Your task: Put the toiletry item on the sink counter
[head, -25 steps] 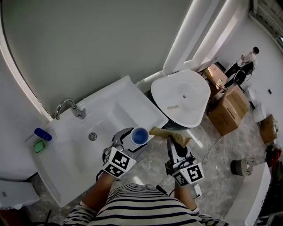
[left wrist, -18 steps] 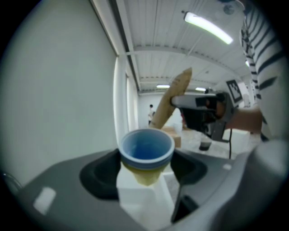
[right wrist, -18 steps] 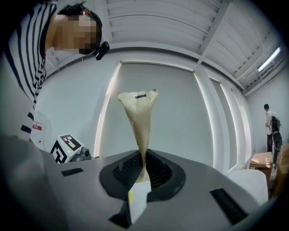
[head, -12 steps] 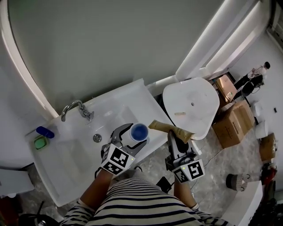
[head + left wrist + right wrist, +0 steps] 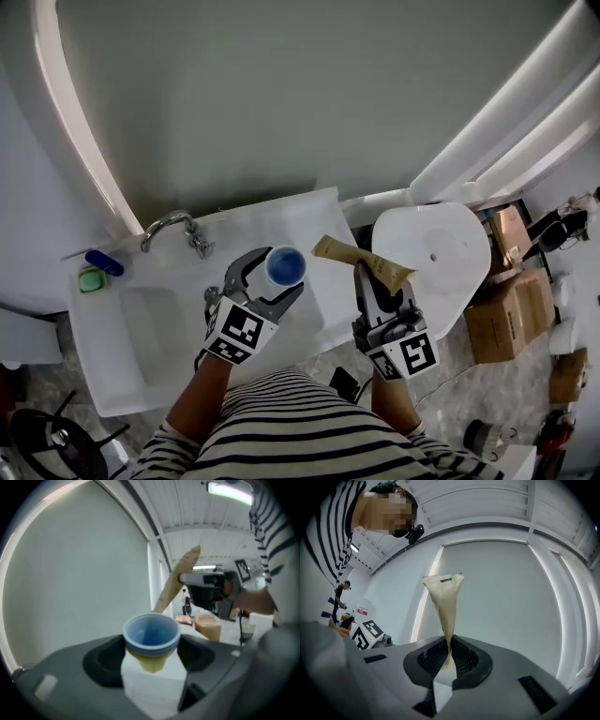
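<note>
The step in hand looks like bringing the toiletry item over the desk to set it down. The right gripper has its jaws pressed together on the near end of a tan tube, which juts far and left, in the air above the desk's right edge. To do this well, carry the tube over the bare flat part right of the faucet. Lower it until it lies along the surface, and only then spread the jaws, so it neither drops nor slides off the edge. The left gripper pinches a blue cup upright over the desk's near edge and should stay clear of the tube's path. Both grippers point roughly level, away from the person, side by side.
</note>
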Available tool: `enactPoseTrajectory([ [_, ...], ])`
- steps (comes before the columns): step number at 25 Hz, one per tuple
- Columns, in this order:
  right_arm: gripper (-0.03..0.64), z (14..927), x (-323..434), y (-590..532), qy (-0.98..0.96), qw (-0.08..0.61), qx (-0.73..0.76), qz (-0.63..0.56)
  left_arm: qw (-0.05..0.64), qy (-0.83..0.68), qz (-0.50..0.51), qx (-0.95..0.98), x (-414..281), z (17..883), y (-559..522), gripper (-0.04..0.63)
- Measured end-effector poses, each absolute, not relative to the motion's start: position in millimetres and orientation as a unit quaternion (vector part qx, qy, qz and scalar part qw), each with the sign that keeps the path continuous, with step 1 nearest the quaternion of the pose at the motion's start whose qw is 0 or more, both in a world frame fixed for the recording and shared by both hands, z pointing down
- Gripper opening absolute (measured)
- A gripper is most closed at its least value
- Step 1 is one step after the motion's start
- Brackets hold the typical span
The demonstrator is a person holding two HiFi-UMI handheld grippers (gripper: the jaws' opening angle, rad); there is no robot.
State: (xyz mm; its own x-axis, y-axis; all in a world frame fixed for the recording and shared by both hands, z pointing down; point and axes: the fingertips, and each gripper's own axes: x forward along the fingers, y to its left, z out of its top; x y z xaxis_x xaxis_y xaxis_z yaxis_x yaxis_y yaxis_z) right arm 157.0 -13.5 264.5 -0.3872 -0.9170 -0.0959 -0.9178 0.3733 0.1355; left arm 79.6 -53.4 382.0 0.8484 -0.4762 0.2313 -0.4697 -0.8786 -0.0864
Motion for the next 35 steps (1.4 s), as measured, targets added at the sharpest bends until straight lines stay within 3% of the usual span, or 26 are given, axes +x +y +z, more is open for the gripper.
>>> enactPoseTrajectory([
  [16, 0.025, 263.0, 200.5, -116.7, 0.877, 0.01, -0.473, 0.081, 0.031, 0.326, -0.17, -0.929, 125.9, 396.9, -148.7, 0.347],
  [35, 0.025, 300.6, 218.4, -190.1, 0.884, 0.013, -0.465, 0.042, 0.004, 0.322, -0.202, -0.925, 148.2, 461.0, -225.2, 0.347],
])
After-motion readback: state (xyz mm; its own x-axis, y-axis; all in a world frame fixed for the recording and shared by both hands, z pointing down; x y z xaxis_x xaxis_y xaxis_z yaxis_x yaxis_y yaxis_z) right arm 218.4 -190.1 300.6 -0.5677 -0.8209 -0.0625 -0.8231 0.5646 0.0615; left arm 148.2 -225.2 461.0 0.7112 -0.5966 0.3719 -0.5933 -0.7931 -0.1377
